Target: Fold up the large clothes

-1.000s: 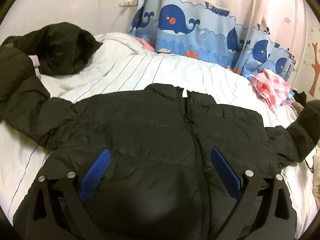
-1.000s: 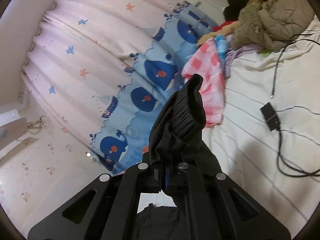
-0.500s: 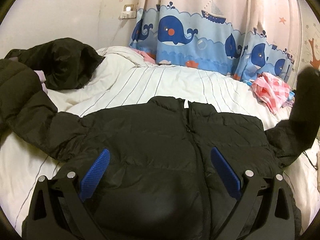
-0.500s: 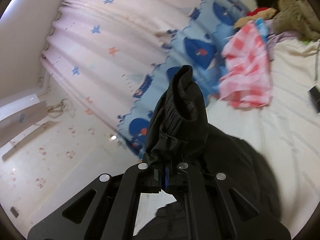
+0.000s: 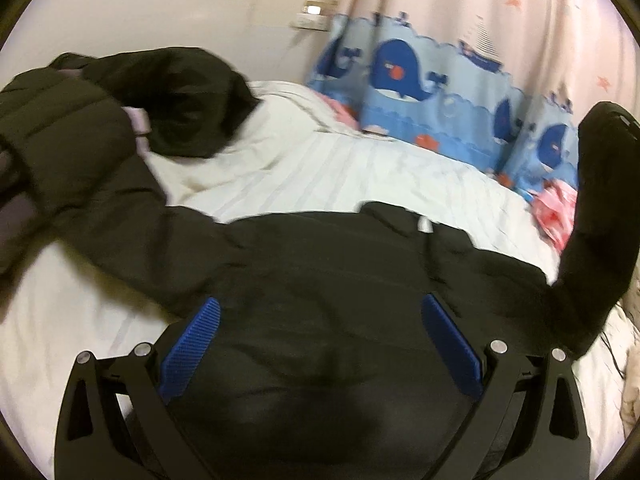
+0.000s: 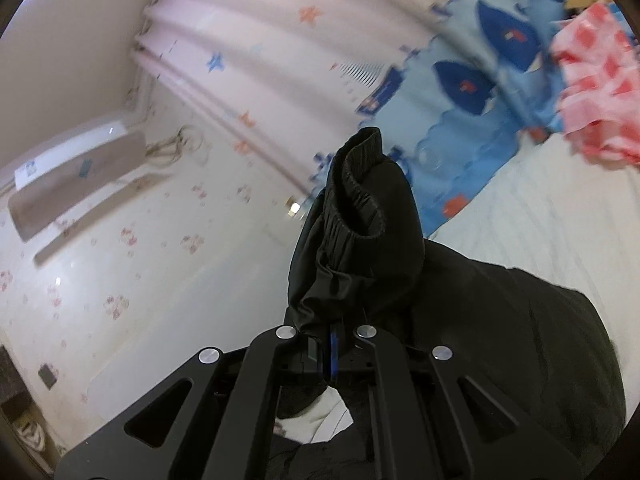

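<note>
A black puffer jacket lies front up on the white striped bed, collar toward the curtain. My left gripper is open and empty, hovering over the jacket's lower body, its blue pads wide apart. My right gripper is shut on the jacket's right sleeve near its elastic cuff and holds it raised. That raised sleeve stands up at the right edge of the left wrist view. The jacket's left sleeve stretches out to the left.
Another dark garment is heaped at the bed's far left. A pink checked cloth lies at the right, also in the right wrist view. A whale-print curtain and a wall close off the far side.
My right gripper has lifted the sleeve higher and swung it inward over the jacket. My left gripper has tilted up and turned a little left, staying open.
</note>
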A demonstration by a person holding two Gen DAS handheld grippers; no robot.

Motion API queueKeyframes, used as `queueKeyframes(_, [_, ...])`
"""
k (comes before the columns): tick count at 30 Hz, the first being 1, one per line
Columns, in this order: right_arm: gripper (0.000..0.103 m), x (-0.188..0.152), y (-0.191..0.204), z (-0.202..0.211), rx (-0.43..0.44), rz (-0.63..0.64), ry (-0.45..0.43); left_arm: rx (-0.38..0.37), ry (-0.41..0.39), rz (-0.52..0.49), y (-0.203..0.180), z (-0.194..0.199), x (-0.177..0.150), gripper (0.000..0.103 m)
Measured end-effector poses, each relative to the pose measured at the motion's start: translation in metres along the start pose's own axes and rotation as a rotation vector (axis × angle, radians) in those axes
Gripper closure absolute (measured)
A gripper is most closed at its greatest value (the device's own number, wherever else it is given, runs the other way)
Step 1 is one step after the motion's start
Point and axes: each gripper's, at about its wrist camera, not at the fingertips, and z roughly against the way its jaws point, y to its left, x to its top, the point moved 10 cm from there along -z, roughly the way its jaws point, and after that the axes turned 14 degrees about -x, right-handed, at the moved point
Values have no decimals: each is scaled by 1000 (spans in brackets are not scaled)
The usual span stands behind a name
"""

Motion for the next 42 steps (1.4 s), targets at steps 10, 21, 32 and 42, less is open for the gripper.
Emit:
queueKeyframes(10, [100,-107,35,-95,19,-20,145,80,-27,133,76,34,9,7])
queueKeyframes(21, [100,-269,18,-199,-70,12,364,106,-16,144,98,58,9,7])
queueKeyframes(32, [99,-395,8,-249,-148,240,585,111,14,209,120,52,3,7])
queueKeyframes(42, [77,-471,15,-234,-119,433,952,99,33,245,125,49,0,7])
